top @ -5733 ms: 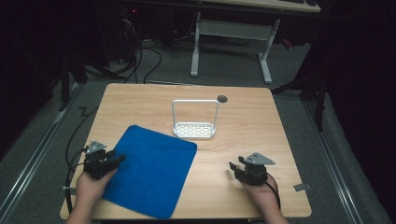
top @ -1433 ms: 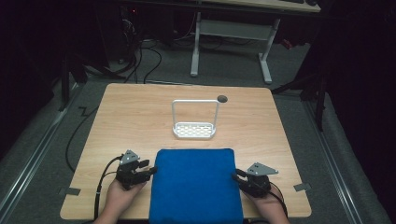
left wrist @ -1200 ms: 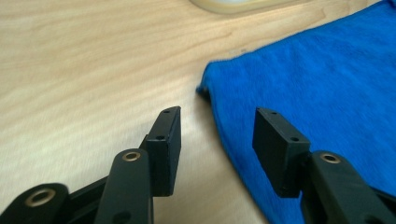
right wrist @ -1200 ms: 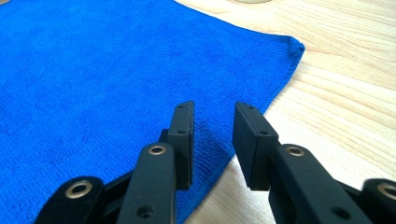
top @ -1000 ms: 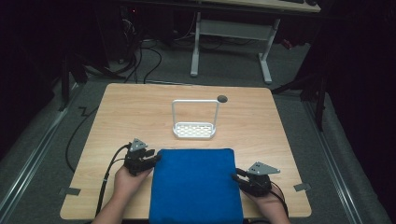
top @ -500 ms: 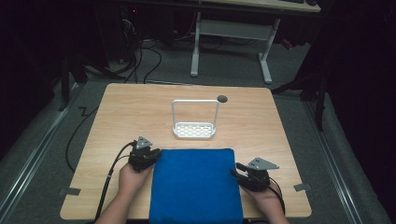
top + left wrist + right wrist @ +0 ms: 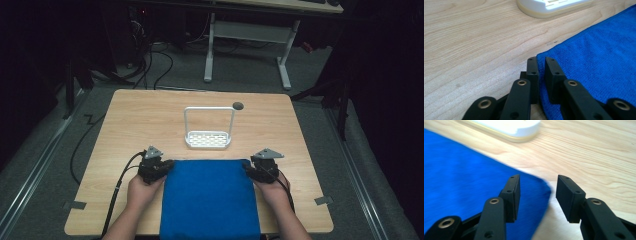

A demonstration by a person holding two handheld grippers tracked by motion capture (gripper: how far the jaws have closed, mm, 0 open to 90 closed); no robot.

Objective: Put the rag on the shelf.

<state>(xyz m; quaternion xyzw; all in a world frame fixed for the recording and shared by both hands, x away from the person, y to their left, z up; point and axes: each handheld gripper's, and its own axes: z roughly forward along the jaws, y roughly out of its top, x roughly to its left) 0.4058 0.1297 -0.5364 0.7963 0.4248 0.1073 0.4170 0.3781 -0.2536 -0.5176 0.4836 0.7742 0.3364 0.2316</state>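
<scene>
Reaching the cloth's [image 7: 209, 200] far right corner, the right gripper [image 7: 253, 170] now straddles it with jaws spread, while the left gripper [image 7: 166, 165] stays pinched on the left corner, suggesting a two-handed fold comes next.

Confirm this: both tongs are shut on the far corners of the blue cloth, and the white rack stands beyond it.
Not quite. The left tongs are shut on a cloth corner, but the right tongs stand open astride the other corner, as the right gripper view shows. The rack does stand beyond the cloth.
</scene>
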